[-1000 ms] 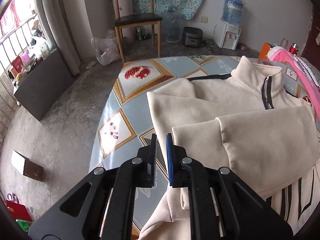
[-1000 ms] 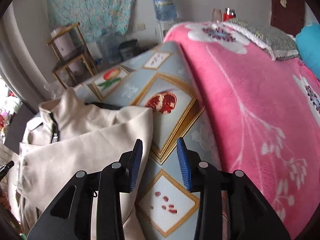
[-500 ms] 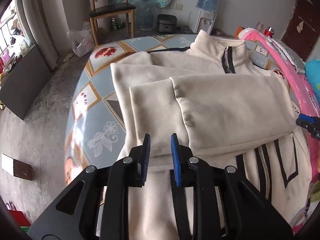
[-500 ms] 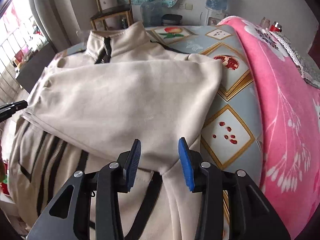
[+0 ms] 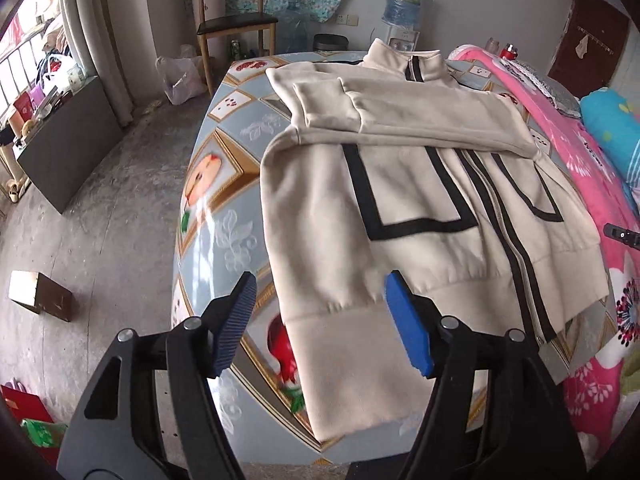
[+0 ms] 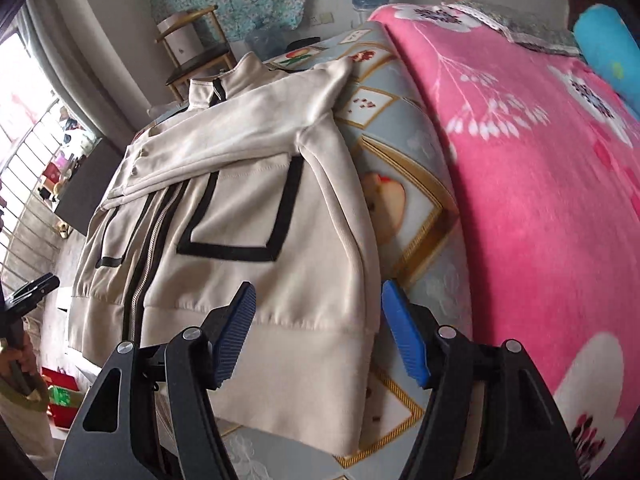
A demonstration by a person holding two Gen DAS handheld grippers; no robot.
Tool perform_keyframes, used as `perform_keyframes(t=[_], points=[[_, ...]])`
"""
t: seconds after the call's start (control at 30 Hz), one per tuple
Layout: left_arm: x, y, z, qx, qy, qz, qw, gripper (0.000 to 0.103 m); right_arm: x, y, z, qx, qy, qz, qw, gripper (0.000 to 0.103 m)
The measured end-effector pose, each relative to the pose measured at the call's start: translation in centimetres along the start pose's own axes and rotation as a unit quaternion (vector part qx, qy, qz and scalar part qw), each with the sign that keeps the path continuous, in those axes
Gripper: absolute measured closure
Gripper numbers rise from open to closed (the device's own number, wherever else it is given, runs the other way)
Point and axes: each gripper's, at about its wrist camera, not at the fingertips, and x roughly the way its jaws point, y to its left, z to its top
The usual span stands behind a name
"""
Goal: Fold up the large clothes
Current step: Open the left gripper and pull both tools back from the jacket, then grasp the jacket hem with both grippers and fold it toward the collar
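A cream zip-up jacket [image 5: 404, 184] with black trim lies face up on the patterned blue tabletop [image 5: 216, 216], both sleeves folded across its chest. My left gripper [image 5: 320, 324] hovers above the jacket's near left hem corner, its jaws opening, nothing pressed between the pads. In the right wrist view the same jacket [image 6: 248, 216] fills the left side. My right gripper [image 6: 318, 328] hangs over the near right hem corner, jaws opening too, the cloth below them and not gripped. The tip of the right gripper shows at the far right edge of the left wrist view.
A pink flowered blanket [image 6: 520, 184] covers the surface right of the jacket, with a blue pillow [image 5: 612, 120] beyond. A wooden chair [image 5: 236, 24], a water dispenser [image 5: 402, 12], a plastic bag [image 5: 180, 80] and a cardboard box [image 5: 40, 296] stand on the concrete floor.
Both grippers drew back from the folded sleeves near the collar to the jacket's hem. Their jaws went from narrow to wide apart.
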Motion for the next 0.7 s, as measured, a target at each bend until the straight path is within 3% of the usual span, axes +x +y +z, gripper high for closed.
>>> perform_keyframes(t=[0.3,0.4,0.57,0.7], points=[[0.3,-0.1,-6.1,-0.048,-0.002,0.002,0.9988,0.04,-0.5,-1.6,-6.2,0.067,0.0,0.008,0.998,0.039],[0.7,1.0,-7.0,-0.075,0.0,-0.002,0.9972,0.059,-0.7,-1.2,-6.8,0.066,-0.004,0.0,0.998,0.039],[0.9,1.9,-7.0,-0.084,-0.011,-0.023,0.9961,0.065,0.5,-0.5,-6.5,0.058,-0.009,-0.014,0.998,0.057],[1.5,1.1,-6.4,-0.066,-0.02,-0.021,0.9974,0.065,1.1,0.8,-6.5,0.038,-0.02,-0.046,0.998,0.06]])
